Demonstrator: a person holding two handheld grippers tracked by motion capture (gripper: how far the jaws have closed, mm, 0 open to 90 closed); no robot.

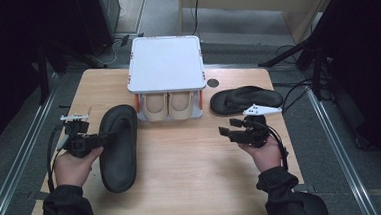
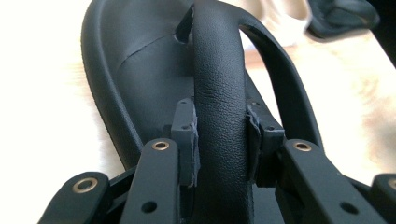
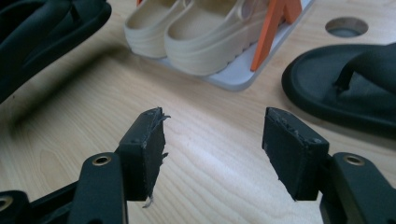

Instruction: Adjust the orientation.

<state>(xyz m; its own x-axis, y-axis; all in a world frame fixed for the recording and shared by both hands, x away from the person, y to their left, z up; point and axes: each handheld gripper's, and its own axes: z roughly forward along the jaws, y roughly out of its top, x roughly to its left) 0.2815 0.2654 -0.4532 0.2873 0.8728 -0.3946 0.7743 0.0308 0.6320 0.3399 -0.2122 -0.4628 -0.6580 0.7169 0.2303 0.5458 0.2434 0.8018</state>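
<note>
Black flip-flop [image 1: 118, 147] lying on tabletop [image 1: 191, 157], left side | left gripper [image 1: 96, 140] fingers [image 2: 186, 140] clamped on its strap [image 2: 219, 102] | right gripper [image 1: 232, 130] fingers [image 3: 144, 149] spread wide, holding nothing | second black flip-flop [image 1: 245, 99] right of white shoe rack [image 1: 166, 64] holding beige clogs [image 1: 167, 106]

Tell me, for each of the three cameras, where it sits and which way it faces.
High view: above the person's side, looking forward and down on the table; both forearms, left gripper and right gripper show.
Left gripper view: rides the left gripper, looking along its jaws, pads pressed on the strap of the left sandal.
Right gripper view: rides the right gripper, jaws open over bare wood, facing the beige clogs on the white rack.
Shared: the right sandal shows in the high and right gripper views.
</note>
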